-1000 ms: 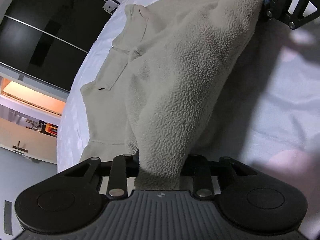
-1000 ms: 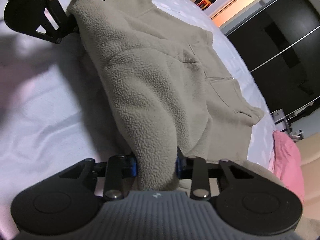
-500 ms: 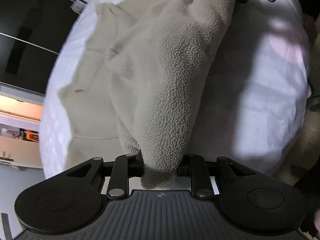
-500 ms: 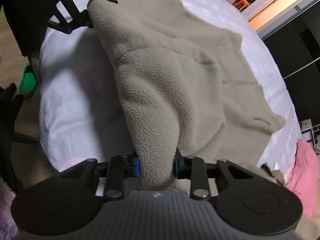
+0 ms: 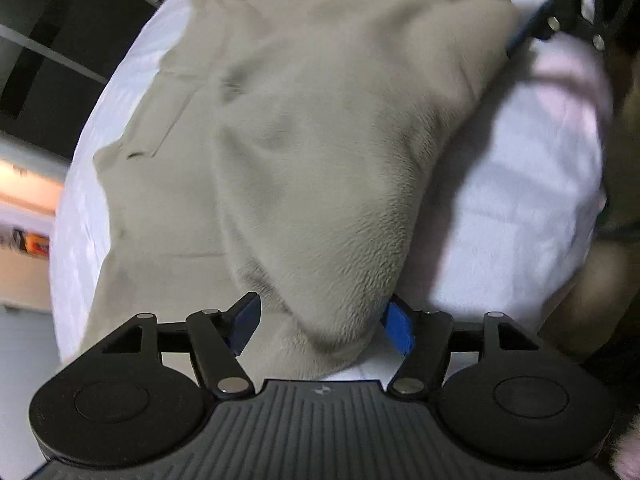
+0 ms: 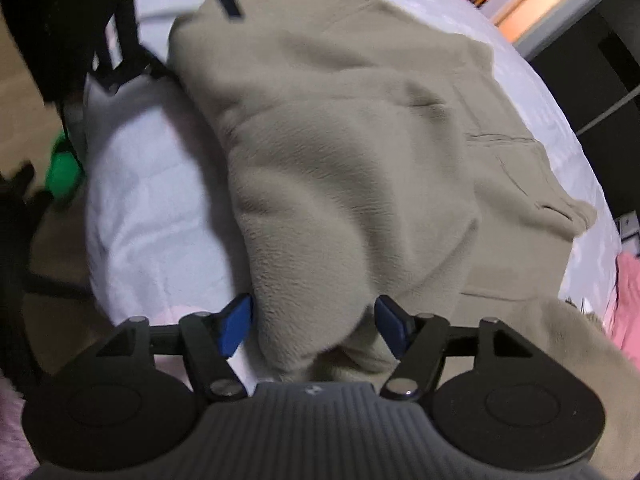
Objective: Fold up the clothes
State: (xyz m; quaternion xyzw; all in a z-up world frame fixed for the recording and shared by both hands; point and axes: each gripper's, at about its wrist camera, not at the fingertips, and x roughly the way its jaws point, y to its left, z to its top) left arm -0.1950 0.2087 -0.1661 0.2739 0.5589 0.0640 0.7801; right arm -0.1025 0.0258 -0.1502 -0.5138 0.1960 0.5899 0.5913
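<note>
Left gripper (image 5: 320, 326): fingers (image 5: 242, 328) opening, apart; fleece garment (image 5: 320, 160) fold between them, unpinched.
Right gripper (image 6: 314, 326): fingers (image 6: 234, 328) opening, apart; fleece corner between them.
Garment: folded over itself on the white bed (image 5: 520, 184).
Change: half a second ago both clamped the fleece.
Right view only: pink cloth (image 6: 628, 304), green object (image 6: 64, 172).

Motion-blurred fleece garment (image 5: 320, 140) throughout
</note>
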